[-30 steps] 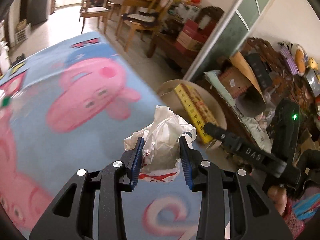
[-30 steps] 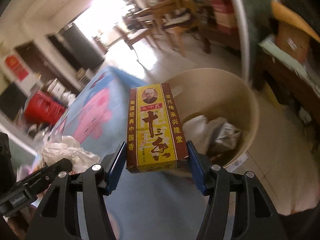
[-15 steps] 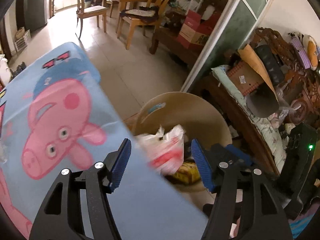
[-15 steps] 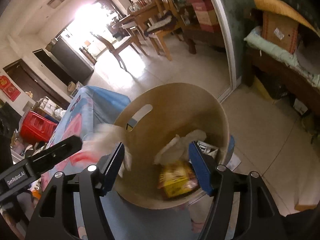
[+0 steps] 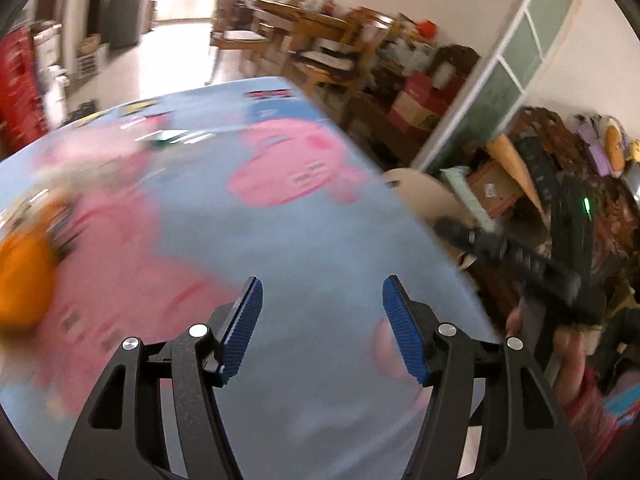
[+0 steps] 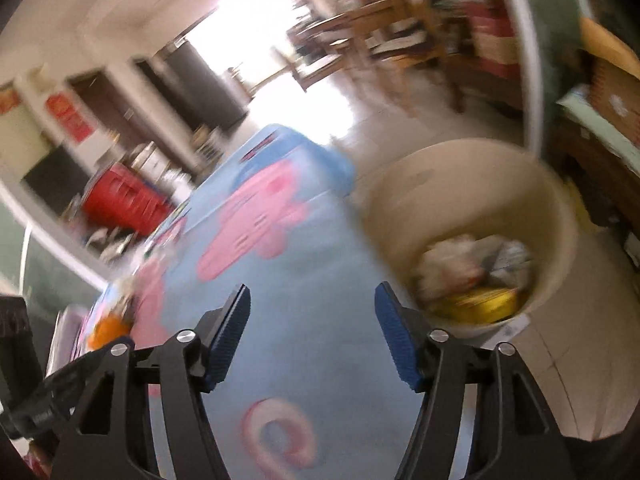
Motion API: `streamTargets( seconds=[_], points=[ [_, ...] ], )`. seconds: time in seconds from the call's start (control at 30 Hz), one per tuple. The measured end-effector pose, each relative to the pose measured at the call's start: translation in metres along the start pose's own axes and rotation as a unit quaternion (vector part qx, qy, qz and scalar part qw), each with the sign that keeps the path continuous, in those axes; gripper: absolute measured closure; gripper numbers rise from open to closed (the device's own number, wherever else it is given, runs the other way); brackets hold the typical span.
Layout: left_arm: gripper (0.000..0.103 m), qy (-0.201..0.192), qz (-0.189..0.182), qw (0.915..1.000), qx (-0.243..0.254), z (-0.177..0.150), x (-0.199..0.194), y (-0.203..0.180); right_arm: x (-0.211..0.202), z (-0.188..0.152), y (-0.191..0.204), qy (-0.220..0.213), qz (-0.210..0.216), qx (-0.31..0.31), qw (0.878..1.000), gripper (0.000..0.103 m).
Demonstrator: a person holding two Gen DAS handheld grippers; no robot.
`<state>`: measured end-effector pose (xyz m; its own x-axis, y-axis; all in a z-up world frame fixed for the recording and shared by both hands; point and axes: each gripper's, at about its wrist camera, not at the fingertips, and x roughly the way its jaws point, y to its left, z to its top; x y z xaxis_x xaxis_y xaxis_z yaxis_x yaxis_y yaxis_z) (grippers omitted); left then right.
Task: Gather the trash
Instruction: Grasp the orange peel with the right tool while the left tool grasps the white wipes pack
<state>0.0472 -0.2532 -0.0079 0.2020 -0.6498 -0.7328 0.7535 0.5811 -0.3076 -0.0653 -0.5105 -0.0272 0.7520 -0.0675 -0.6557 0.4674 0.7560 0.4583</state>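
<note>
Now both the left gripper [image 5: 322,328] and right gripper [image 6: 312,334] hang wide apart and empty-handed over the blue pig-print cloth [image 5: 304,240], round beige bin [image 6: 560,216] of trash alongside.

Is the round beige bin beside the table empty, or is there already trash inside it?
Not empty. The bin holds blurred whitish crumpled trash and a yellow box.
</note>
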Motion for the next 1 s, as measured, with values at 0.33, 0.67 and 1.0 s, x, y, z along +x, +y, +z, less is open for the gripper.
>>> streamTargets(
  seconds=[0.33, 0.67, 1.0],
  points=[
    [0.040, -0.050, 0.089, 0.9781, -0.181, -0.073, -0.114, 0.159, 0.078, -0.058, 0.185, 0.117, 0.087, -0.172, 0.974, 0.056],
    [0.038, -0.061, 0.101, 0.9700, -0.212, -0.029, -0.089, 0.200, 0.162, -0.047, 0.272, 0.213, 0.162, -0.040, 0.963, 0.032],
    [0.067, -0.057, 0.048, 0.9701, -0.231, -0.063, -0.102, 0.195, 0.149, -0.058, 0.250, 0.234, 0.161, -0.018, 0.959, 0.085]
  ],
)
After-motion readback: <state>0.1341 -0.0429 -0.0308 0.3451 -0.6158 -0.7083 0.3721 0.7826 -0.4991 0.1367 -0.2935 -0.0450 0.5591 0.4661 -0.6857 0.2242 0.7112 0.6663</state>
